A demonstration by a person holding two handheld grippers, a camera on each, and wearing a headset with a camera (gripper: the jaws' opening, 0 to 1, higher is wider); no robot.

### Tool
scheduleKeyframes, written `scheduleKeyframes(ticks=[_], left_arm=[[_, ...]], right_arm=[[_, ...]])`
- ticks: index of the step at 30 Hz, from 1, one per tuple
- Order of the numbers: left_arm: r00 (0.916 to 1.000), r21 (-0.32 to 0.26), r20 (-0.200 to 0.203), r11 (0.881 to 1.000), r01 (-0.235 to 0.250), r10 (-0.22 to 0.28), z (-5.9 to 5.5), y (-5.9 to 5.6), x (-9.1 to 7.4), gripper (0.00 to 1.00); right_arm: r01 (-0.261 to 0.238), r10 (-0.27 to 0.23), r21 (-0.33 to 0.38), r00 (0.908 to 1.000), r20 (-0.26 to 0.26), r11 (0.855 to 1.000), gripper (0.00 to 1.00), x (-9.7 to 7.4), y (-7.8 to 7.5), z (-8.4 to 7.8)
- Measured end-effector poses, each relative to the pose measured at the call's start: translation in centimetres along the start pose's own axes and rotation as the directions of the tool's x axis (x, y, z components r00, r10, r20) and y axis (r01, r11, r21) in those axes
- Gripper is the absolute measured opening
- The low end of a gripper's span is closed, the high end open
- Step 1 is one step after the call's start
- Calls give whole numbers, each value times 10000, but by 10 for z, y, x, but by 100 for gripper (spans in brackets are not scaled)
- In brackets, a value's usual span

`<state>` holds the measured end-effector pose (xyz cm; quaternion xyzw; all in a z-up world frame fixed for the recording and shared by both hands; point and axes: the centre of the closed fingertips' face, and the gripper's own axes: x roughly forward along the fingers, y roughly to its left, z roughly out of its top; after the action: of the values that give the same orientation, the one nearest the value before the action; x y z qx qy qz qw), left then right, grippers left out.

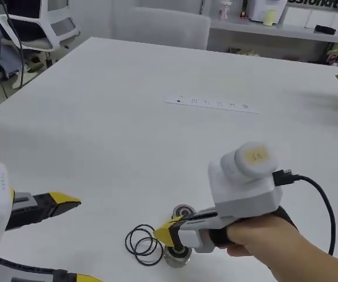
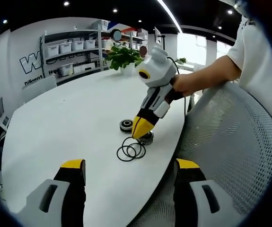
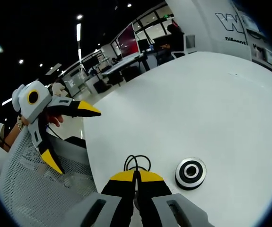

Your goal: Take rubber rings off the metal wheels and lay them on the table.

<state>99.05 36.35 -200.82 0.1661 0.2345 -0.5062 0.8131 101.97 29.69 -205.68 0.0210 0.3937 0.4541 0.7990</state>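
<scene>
Right gripper (image 3: 136, 178): jaws pressed together, partly hiding one metal wheel (image 1: 177, 257) at the near edge of the table (image 1: 157, 106); rubber rings (image 1: 144, 244) adjacent. Left gripper (image 2: 130, 165): jaws wide.

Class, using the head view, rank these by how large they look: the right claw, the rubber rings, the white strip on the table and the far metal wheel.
1. right claw, nearest the camera
2. white strip, long but thin, and farther off
3. rubber rings
4. far metal wheel, partly hidden behind the claw
</scene>
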Motion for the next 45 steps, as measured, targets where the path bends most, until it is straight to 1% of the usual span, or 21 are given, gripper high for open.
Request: scheduleKeyframes(ticks=[4,9,12,14,18,20,26,29,34,37,39,45], left_arm=[[10000,-65,0,10000,32,-32,0,0,1,74],[9998,-30,-178,10000,27,-28,-4,0,2,73],[9999,-76,-125,10000,5,-6,-4,1,2,73],[9999,-136,-98,9999,21,-23,-4,1,2,73],[9998,-98,-183,10000,20,-22,-5,1,2,72],[9998,-84,-214,10000,-3,1,-6,1,2,72],[9998,-85,-215,10000,-17,16,-6,1,2,72],[9996,-114,-273,9999,-48,45,-8,2,2,71],[9997,-124,-254,9999,-67,64,-7,2,2,71],[9996,-125,-265,9999,-75,71,-7,2,2,71],[9996,-127,-272,9999,-73,70,-7,2,2,71],[9996,-145,-256,9998,-98,94,-7,2,2,71]], right_arm=[[111,-112,-61,9999,-66,9999,0,2,-2,-2],[192,-195,-176,9997,-154,9997,0,3,-4,-4],[291,-294,-299,9995,-93,9991,0,3,-6,-4],[249,-252,-331,9996,-87,9991,0,4,-5,-4],[538,-549,-896,9984,-105,9945,0,5,-8,-5],[596,-611,-1052,9981,-102,9927,0,6,-7,-5],[721,-757,-1429,9969,-203,9871,0,7,-10,-6],[736,-776,-1485,9968,-216,9862,1,7,-10,-7],[802,-856,-1649,9960,-261,9830,3,7,-12,-8],[847,-903,-1755,9956,-241,9808,4,7,-12,-7],[963,-1006,-1976,9949,-121,9755,4,6,-14,-4],[1086,-1081,-1801,9941,127,9776,5,1,-18,2]])
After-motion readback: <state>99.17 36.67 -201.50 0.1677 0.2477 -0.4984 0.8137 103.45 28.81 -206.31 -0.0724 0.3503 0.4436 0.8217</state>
